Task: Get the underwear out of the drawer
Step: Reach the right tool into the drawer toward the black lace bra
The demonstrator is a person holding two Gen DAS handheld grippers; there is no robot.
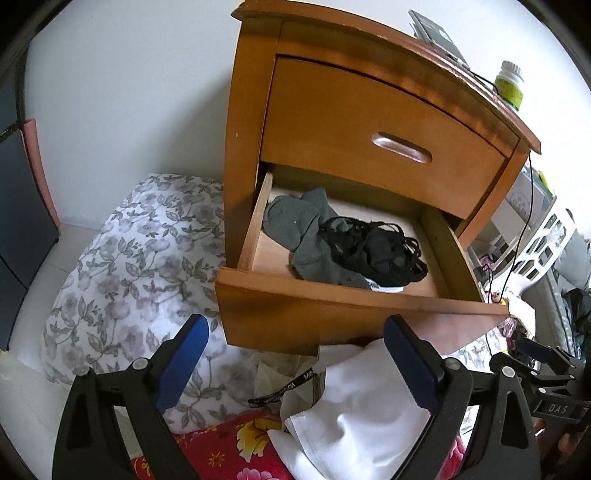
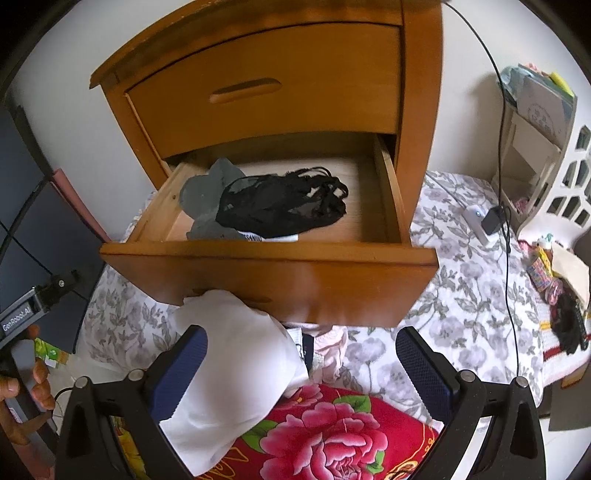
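The nightstand's lower drawer (image 1: pixel 332 295) (image 2: pixel 258 254) stands pulled out. Inside lie grey underwear (image 1: pixel 291 221) (image 2: pixel 201 192), black lace underwear (image 1: pixel 376 251) (image 2: pixel 280 206) partly on top of it, and a white piece peeking out beneath. A white garment (image 1: pixel 369 406) (image 2: pixel 236 369) lies on the bed below the drawer front. My left gripper (image 1: pixel 295 354) is open above that garment, which touches only the right-hand finger. My right gripper (image 2: pixel 303 365) is also open, with the white garment beside its left-hand finger. Both grippers hang in front of and below the drawer.
The upper drawer (image 1: pixel 388 140) is closed. A green-labelled bottle (image 1: pixel 509 85) and a dark device (image 1: pixel 436 33) sit on the nightstand top. A floral sheet (image 1: pixel 129 258) and a red flowered blanket (image 2: pixel 332 435) cover the bed. A white basket (image 2: pixel 569 177), charger and cable (image 2: pixel 491 218) lie right.
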